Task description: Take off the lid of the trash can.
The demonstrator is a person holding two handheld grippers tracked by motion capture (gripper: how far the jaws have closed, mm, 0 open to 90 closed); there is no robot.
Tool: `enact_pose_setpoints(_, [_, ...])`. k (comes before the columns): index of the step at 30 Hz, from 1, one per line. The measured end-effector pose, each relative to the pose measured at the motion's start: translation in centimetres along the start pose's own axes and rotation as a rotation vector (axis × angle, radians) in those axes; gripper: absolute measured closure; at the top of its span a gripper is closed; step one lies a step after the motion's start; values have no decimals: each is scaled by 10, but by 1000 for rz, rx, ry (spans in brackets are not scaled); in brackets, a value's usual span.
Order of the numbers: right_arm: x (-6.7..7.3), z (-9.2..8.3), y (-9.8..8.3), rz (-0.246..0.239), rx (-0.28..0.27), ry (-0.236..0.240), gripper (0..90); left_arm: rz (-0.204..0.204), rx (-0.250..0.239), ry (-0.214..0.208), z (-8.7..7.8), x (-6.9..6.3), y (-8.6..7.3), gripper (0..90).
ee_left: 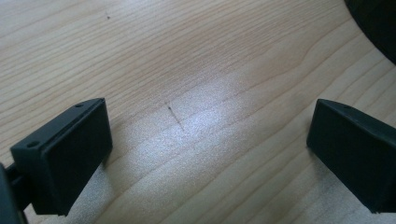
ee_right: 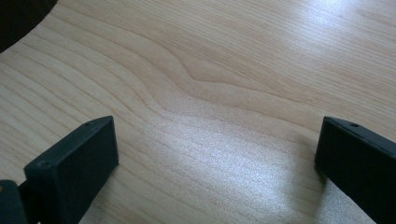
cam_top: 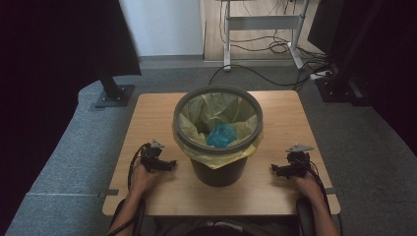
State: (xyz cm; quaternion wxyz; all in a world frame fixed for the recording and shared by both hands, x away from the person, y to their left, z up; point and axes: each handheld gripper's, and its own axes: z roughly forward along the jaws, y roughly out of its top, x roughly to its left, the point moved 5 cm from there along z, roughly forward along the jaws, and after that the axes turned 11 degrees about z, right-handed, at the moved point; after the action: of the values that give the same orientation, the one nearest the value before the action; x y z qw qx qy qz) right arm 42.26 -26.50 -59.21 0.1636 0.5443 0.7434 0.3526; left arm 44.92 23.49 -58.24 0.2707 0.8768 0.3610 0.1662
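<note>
Two grippers and one dark bin (cam_top: pixel 218 169) are seen on the wooden worktop (cam_top: pixel 147 115); the bin is lined with one yellow bag (cam_top: pixel 204 112), and one blue crumpled item (cam_top: pixel 222 135) lies inside it. The left gripper (cam_top: pixel 166 164) is held left of the bin and the right gripper (cam_top: pixel 278 169) right of it, each apart from it. Both pairs of jaws are spread wide over bare wood, nothing being held; no writing can be read.

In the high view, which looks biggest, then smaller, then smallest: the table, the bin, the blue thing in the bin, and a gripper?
1. table
2. bin
3 and 4. blue thing and left gripper: these look about alike, so no ranking.
</note>
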Motion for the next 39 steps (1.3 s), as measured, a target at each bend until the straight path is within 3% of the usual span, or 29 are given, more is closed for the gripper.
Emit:
enact_pose_setpoints(10, [1, 0, 0, -8, 1, 7, 0, -10, 48, -42, -6, 3, 5, 21])
enact_pose_setpoints(21, [1, 0, 0, -9, 1, 8, 0, 4, 28, -62, -23, 8, 19, 57])
enact_pose_setpoints(28, [2, 0, -1, -9, 0, 8, 0, 35, 25, -72, -40, 11, 34, 73])
enact_pose_setpoints(39, [2, 0, -1, -10, 0, 8, 0, 51, -7, -72, -65, 19, 58, 88])
